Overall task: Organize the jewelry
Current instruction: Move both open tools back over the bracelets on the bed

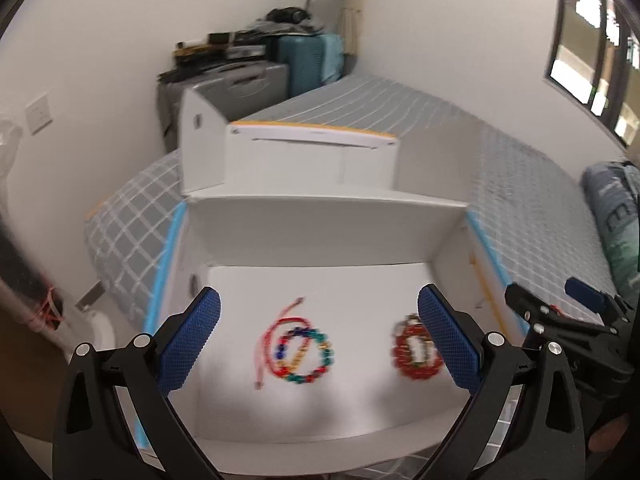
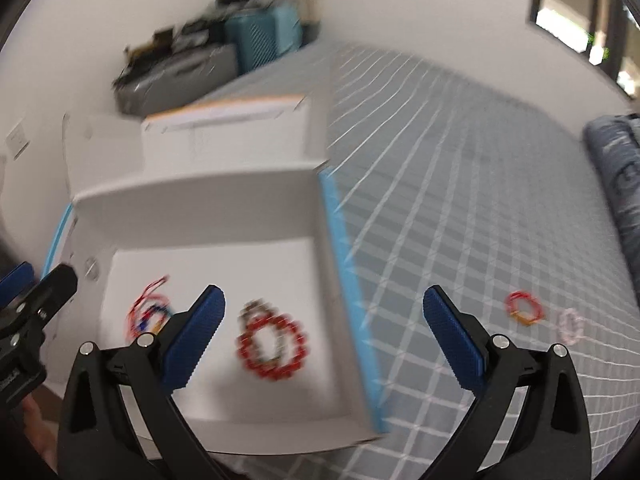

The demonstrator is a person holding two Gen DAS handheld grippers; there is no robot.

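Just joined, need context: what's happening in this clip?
A person with two handheld grippers is sorting bracelets into a white box on a bed. Both the left gripper and right gripper are open and empty. Inside lie a multicolour beaded bracelet and a red bracelet; a red-orange bracelet and pink one lie on the bedspread.

checked bed (image 2: 460, 184), white box (image 2: 200, 196), two bracelets (image 2: 524, 307)
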